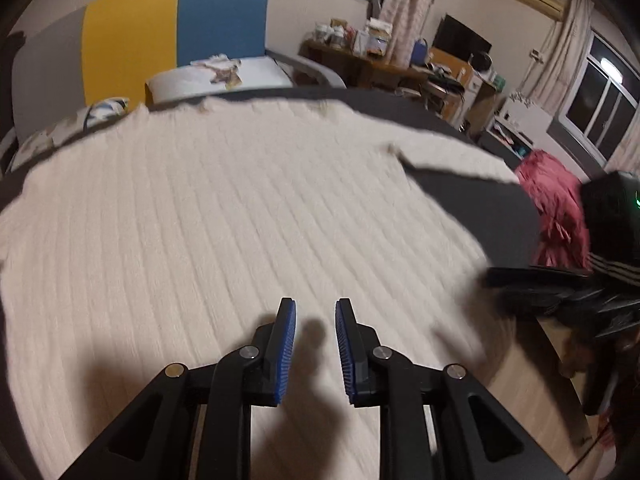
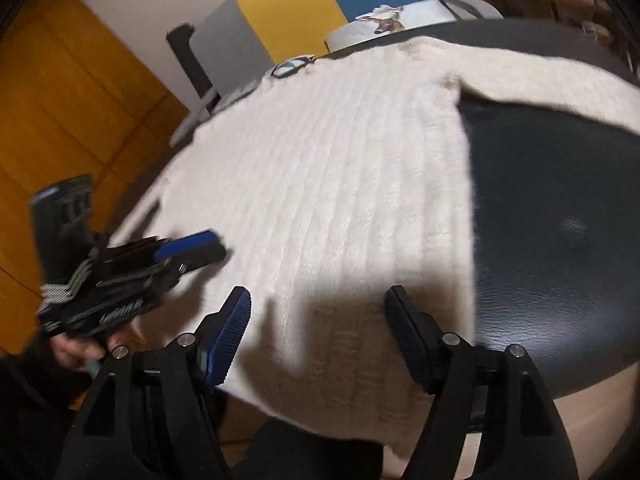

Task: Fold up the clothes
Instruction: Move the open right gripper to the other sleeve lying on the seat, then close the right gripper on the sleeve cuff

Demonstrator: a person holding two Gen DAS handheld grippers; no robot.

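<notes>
In the left wrist view, a cream ribbed knit sweater [image 1: 224,216] is seen spread flat over a dark table surface [image 1: 480,208], its body filling most of the frame and one sleeve stretched toward the upper right. The left gripper [image 1: 315,350] is held above the near part of the sweater; its blue-padded fingers [image 1: 285,352] are set a narrow gap apart, and nothing is pinched between them, only their shadow being cast on the knit. At the right edge the right gripper [image 1: 532,288] is seen, blurred. A pink garment [image 1: 554,208] is heaped beyond the table's right side, and a yellow and blue panel [image 1: 176,36] is stood behind the table.

In the right wrist view, the same sweater [image 2: 320,168] is laid across the dark, leather-like table surface [image 2: 560,220], its hem hung slightly over the near edge. The right gripper [image 2: 318,334] is held over that hem with its fingers [image 2: 232,336] spread wide and nothing gripped. The left gripper [image 2: 192,250] is seen at the left, blurred, over the sweater's left edge, before an orange door [image 2: 72,120].
</notes>
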